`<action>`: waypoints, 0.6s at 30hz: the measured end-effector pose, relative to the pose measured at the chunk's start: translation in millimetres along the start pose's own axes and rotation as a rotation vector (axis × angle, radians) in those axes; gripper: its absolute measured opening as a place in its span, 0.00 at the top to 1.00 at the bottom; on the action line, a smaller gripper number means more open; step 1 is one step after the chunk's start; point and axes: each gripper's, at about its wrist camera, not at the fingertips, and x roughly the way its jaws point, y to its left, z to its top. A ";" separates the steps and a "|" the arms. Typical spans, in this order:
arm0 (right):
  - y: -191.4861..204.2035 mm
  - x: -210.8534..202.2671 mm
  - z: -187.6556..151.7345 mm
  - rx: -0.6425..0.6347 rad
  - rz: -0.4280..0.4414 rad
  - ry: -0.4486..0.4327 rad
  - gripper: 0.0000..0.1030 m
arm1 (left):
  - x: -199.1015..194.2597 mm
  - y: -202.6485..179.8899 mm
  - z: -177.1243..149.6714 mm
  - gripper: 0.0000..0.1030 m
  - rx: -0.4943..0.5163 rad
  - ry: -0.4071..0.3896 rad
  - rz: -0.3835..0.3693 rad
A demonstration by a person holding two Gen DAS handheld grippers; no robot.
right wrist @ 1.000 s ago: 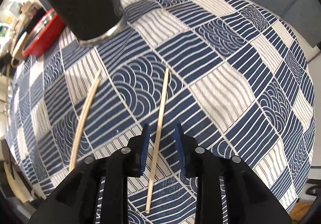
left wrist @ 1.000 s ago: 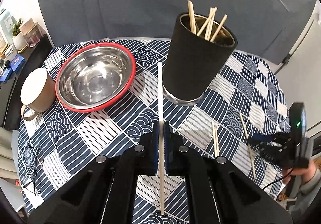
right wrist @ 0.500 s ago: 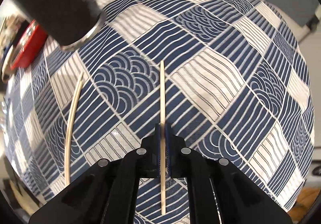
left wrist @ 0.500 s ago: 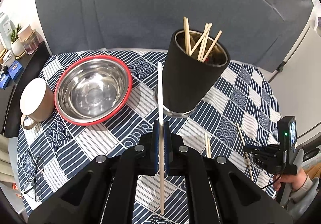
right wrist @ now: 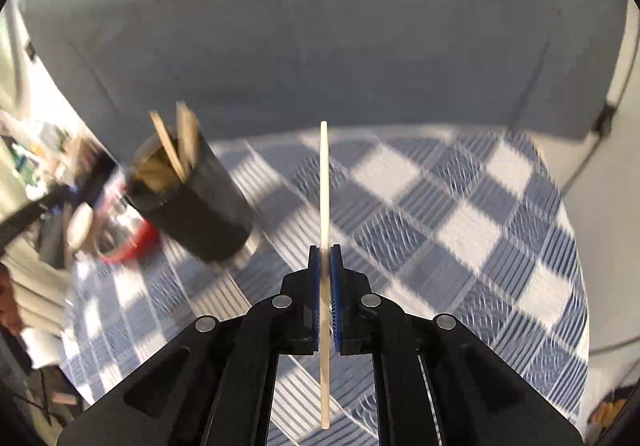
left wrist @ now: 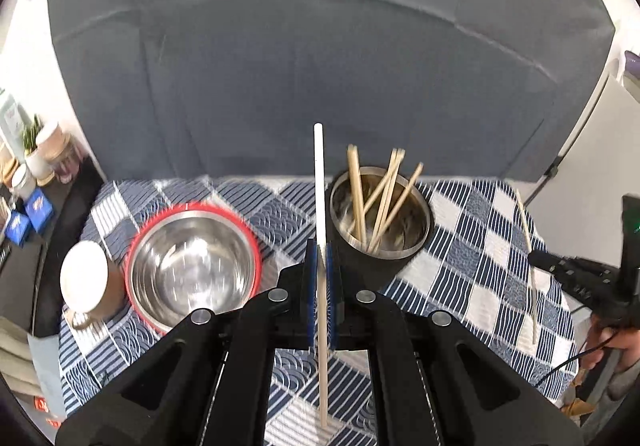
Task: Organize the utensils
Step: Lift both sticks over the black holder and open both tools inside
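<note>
Left wrist view: left hand-held gripper (left wrist: 320, 258) pinches a pale chopstick (left wrist: 319, 186) between blue pads, stick running straight up past the fingertips and down between the arms. Just right of it, black holder cup (left wrist: 380, 234) with several wooden chopsticks (left wrist: 376, 202) leaning inside. Left: steel bowl with red rim (left wrist: 192, 266), tan mug (left wrist: 86, 282) beside it. All stand on the counter under a blue-and-white patterned cloth (left wrist: 472, 246). Far right, the right hand-held gripper (left wrist: 538, 257) pinches a second chopstick (left wrist: 526, 230) clear of the cloth. Right wrist view, blurred: right hand-held gripper (right wrist: 325, 258), pads pressed on its chopstick (right wrist: 324, 186), which stands upright in frame; holder cup (right wrist: 192, 202) off to the left.
</note>
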 end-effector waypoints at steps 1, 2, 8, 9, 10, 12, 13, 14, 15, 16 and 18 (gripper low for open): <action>3.5 -6.2 9.8 -0.001 0.013 -0.027 0.96 | -1.5 -1.7 4.6 0.95 0.001 -0.009 -0.005; 7.1 -10.6 17.6 -0.002 0.020 -0.050 0.96 | -3.4 -2.7 10.7 0.95 0.000 -0.020 -0.011; 31.2 -30.7 63.1 -0.011 0.094 -0.173 0.96 | -11.9 -10.0 39.5 0.95 -0.004 -0.079 -0.030; 36.9 -31.9 70.7 -0.018 0.108 -0.194 0.96 | -11.7 -11.3 45.6 0.95 -0.002 -0.088 -0.024; 40.5 -32.2 74.9 -0.024 0.119 -0.206 0.96 | -11.4 -11.6 49.9 0.95 -0.001 -0.094 -0.023; 50.7 -30.9 85.7 -0.042 0.145 -0.219 0.96 | -9.6 -13.1 59.0 0.95 -0.005 -0.104 -0.029; 56.7 -29.6 90.4 -0.057 0.153 -0.218 0.96 | -8.1 -13.3 62.6 0.95 -0.006 -0.107 -0.029; 61.3 -28.0 93.7 -0.069 0.157 -0.221 0.96 | -6.3 -13.6 65.7 0.96 -0.005 -0.108 -0.029; 67.2 -26.1 98.0 -0.084 0.161 -0.229 0.96 | -3.7 -13.8 69.2 0.95 -0.004 -0.107 -0.028; 72.3 -24.0 101.2 -0.095 0.171 -0.232 0.96 | -1.7 -14.0 71.9 0.96 -0.005 -0.107 -0.027; 80.9 -17.9 106.2 -0.112 0.208 -0.240 0.96 | 4.6 -13.8 77.1 0.96 -0.008 -0.112 -0.038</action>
